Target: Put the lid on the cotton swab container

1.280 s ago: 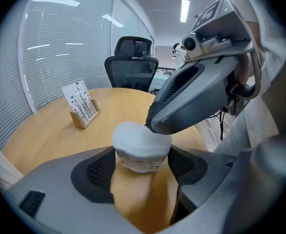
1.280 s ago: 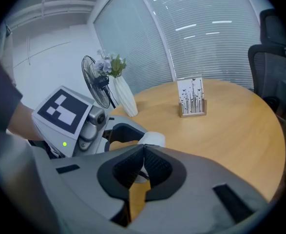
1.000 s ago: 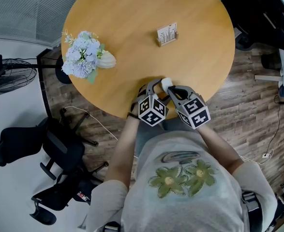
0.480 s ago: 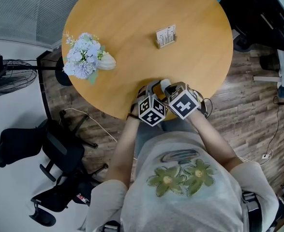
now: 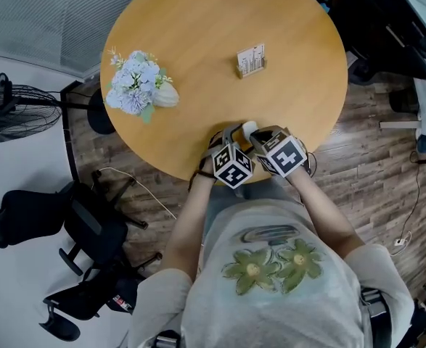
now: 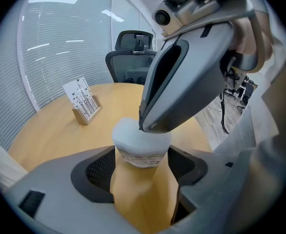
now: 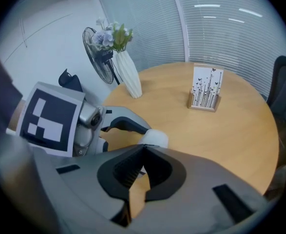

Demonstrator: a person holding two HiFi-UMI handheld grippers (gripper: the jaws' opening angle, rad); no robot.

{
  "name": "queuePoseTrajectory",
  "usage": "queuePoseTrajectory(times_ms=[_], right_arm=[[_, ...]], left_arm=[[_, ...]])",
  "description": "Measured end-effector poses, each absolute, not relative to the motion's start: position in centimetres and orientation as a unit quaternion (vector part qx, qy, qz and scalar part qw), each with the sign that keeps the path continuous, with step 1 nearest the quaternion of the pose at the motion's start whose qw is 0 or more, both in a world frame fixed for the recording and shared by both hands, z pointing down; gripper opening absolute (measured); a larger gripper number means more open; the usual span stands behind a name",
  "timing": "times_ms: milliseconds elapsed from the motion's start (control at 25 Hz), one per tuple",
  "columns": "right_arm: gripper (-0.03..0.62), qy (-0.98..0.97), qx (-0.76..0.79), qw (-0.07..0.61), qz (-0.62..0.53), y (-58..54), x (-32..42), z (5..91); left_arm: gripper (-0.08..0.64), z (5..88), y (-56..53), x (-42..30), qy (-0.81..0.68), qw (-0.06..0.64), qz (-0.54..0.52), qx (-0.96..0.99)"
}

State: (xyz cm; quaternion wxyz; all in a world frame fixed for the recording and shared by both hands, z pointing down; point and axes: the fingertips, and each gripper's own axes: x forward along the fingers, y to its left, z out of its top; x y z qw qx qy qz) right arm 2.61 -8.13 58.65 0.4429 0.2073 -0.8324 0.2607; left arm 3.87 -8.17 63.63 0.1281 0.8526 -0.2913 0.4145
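The white cotton swab container (image 5: 249, 127) stands near the front edge of the round wooden table (image 5: 198, 42), its white lid on top. My left gripper (image 5: 239, 133) holds it between wide jaws; in the left gripper view the container (image 6: 142, 147) sits between both pads of the left gripper (image 6: 142, 162). My right gripper (image 5: 255, 137) is shut, and its closed tips rest on the lid's top, seen from below as the right gripper (image 6: 145, 126). In the right gripper view the shut right gripper (image 7: 143, 149) meets the container (image 7: 156, 138), part hidden.
A white vase of pale blue flowers (image 5: 136, 89) stands at the table's left, and a wooden card holder (image 5: 250, 59) at the far middle. A fan (image 5: 17, 111) and black office chairs (image 5: 89, 227) stand on the floor to the left.
My right gripper has swung in to the left and now sits over the container, its marker cube turned. The left gripper has kept its hold.
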Motion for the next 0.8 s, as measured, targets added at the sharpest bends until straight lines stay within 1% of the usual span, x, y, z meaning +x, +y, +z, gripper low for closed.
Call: queuePoseTrajectory(times_ms=[160,320,640,800], right_arm=[[-0.002,-0.836,0.221,0.417,0.282,-8.1,2.7,58.6],[-0.002,-0.849,0.229,0.356,0.314,-7.9,2.9,57.8],[-0.002,-0.886,0.275,0.231,0.292,-8.7,4.3,53.8],[-0.002,-0.897,0.287,0.194,0.274,-8.7,4.7,51.8]], left_arm=[[0.35,63.5,-7.9,3.5,-0.298,0.133,0.413,0.85],[0.35,62.5,-7.5,2.7,-0.309,0.135,0.403,0.851],[0.35,59.0,-6.6,1.2,-0.361,0.151,0.338,0.856],[0.346,56.4,-6.4,0.8,-0.389,0.152,0.294,0.86]])
